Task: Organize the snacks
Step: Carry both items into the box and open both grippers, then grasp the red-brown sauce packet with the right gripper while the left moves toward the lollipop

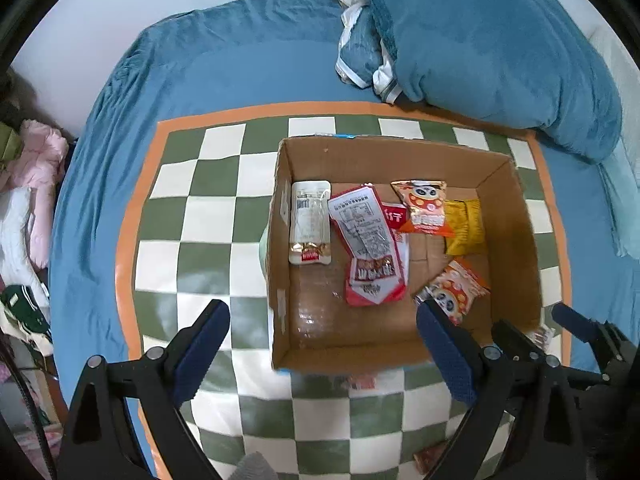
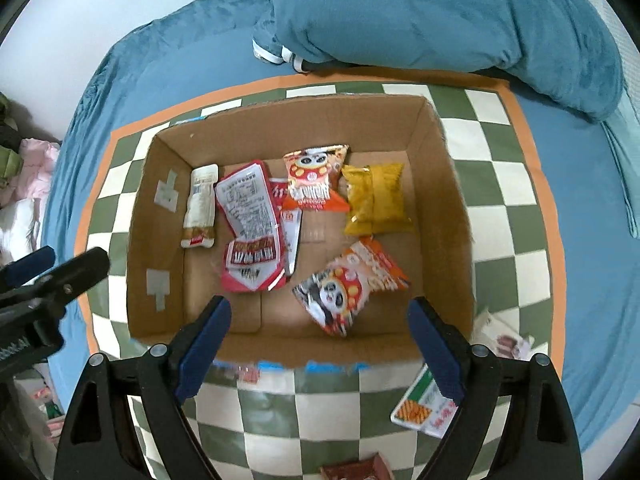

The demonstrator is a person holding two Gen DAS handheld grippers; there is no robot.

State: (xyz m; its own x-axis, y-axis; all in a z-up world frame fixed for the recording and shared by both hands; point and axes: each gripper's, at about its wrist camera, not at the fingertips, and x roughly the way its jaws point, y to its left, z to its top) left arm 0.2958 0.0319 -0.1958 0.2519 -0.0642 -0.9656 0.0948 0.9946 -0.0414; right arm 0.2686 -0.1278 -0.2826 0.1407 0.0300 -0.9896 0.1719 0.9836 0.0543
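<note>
The right gripper (image 2: 320, 344) is hanging nearest the lens, jaws spread wide and gripping nothing, pointing down over the near wall of the cardboard box (image 2: 448, 184); the left gripper (image 1: 324, 344) is likewise released and empty, sitting over the box's near-left corner on the checkered mat (image 1: 224, 216); inside the box 6 packets are lying, among them a panda packet (image 2: 348, 284) just beyond the right jaws, a yellow packet (image 2: 376, 200) toward the far-right corner and a white sachet (image 2: 200, 208) along the left wall; the loose snacks still outside are lying on the mat off the box's near-right corner; a green-and-white packet (image 2: 420, 404) is resting there partly under the right finger, long axis running diagonally, so the right hand is looking nearer; a brown packet (image 2: 356, 470) is being cut off at the bottom edge; a pale wrapper (image 2: 504, 340) beside the box's right wall is too blurred to read.
</note>
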